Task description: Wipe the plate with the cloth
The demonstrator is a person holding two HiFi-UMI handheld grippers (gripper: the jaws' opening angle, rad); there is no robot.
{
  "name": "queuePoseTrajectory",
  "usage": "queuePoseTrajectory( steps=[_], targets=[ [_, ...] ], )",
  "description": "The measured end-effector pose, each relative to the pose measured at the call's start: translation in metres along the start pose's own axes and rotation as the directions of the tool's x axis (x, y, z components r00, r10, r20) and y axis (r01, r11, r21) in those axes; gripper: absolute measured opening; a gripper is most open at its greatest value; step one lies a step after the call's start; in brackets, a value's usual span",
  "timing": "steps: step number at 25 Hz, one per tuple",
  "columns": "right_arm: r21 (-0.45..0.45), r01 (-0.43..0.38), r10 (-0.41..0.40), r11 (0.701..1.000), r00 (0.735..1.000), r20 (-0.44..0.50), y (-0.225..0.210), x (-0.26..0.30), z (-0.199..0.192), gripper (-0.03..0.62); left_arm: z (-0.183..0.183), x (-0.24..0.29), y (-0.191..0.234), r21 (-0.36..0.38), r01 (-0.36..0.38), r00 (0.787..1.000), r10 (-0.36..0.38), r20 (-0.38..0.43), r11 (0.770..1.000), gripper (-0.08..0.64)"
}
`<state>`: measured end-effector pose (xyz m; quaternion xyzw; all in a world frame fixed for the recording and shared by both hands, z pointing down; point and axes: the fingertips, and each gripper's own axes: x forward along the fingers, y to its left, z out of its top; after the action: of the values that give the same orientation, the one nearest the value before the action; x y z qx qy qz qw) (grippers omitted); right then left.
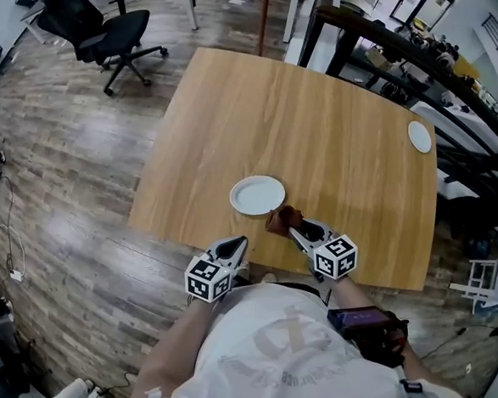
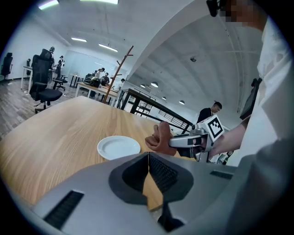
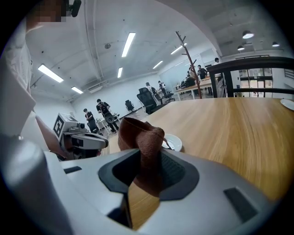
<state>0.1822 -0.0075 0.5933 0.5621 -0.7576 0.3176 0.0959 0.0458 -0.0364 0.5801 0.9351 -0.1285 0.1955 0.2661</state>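
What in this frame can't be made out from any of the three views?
- Plate, right gripper view: mostly hidden behind the cloth clamped in the right gripper.
- Plate surface, head view: too small to tell whether it is clean or dirty.
- Cloth and plate rim, head view: from above, touching or apart cannot be told.
- White disc at the far edge of the table: too small to identify.

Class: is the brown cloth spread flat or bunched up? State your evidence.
Bunched up: the cloth stands in a crumpled fold, clamped in the right claw, not spread.
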Motion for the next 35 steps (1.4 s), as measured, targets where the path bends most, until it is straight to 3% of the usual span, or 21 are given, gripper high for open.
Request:
queuePoseTrajectory(
  steps=[16,27,35],
  targets=[
    [-0.034,0.146,-0.148,0.989,0.984,-0.096,-0.025,0.026,0.022,0.127,0.022,0.026,0.031,-0.020,0.146,0.989,-0.147,-0.030,0.989,0.014],
    [-0.047,0.208,-0.212,0.977,0.967,-0.141,-0.058,0.032,0.013,0.127,0.017,0.023,0.028,-0.030,0.113,0.992,-0.114,-0.045,0.993,0.014],
    [-0.102,0.124,-0.145,0.987,0.962,-0.231,-0.060,0.053,0.000,0.127,0.018,0.020,0.023,-0.041,0.055,0.998,-0.057,-0.034,0.998,0.014]
  ],
)
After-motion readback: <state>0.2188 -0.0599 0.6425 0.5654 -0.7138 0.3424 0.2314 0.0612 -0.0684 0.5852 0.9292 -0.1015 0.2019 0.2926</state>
